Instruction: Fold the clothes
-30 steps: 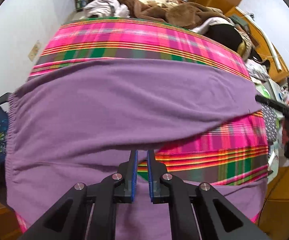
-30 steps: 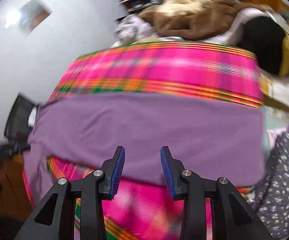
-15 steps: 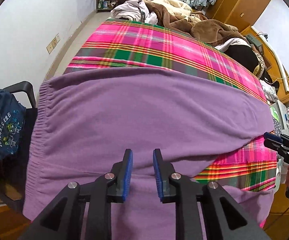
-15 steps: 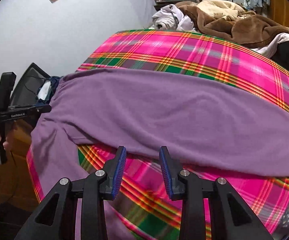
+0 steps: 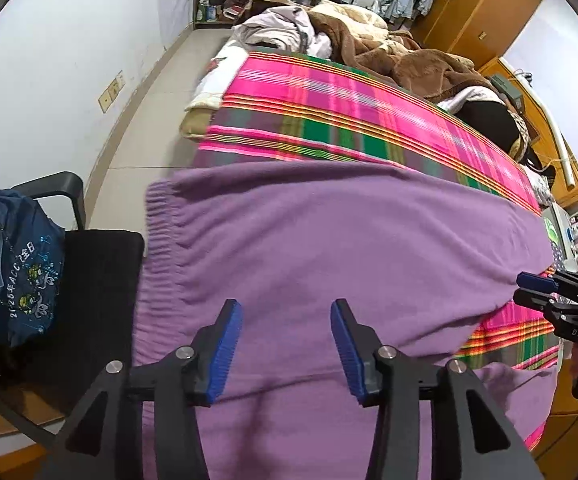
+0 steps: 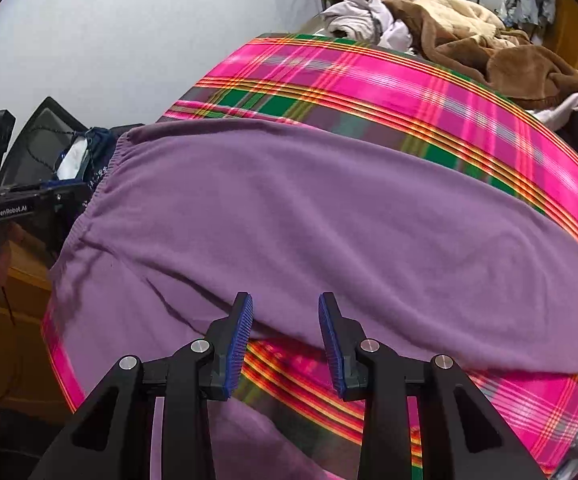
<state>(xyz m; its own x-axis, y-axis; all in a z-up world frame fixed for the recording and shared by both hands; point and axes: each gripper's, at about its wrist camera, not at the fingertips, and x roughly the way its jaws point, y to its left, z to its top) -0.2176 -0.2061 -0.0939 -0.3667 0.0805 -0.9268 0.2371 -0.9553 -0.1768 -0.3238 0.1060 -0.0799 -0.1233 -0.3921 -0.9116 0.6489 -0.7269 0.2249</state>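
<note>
Navy bag point(image 5: 17, 268) sits on black chair point(image 5: 101, 280), white cloth inside; purple garment point(image 5: 329, 248) lies folded across plaid cloth point(image 5: 349, 120) on bed; left gripper point(image 5: 285, 344) jaws opening, nothing between them, garment below; right gripper point(image 6: 285, 340) jaws apart, empty, over garment's near edge.

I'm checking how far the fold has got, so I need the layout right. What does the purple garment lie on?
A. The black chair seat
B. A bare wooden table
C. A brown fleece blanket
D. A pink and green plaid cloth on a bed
D: the purple garment is spread across the pink and green plaid cloth, which shows beyond it and below its folded edge in the right wrist view.
</note>
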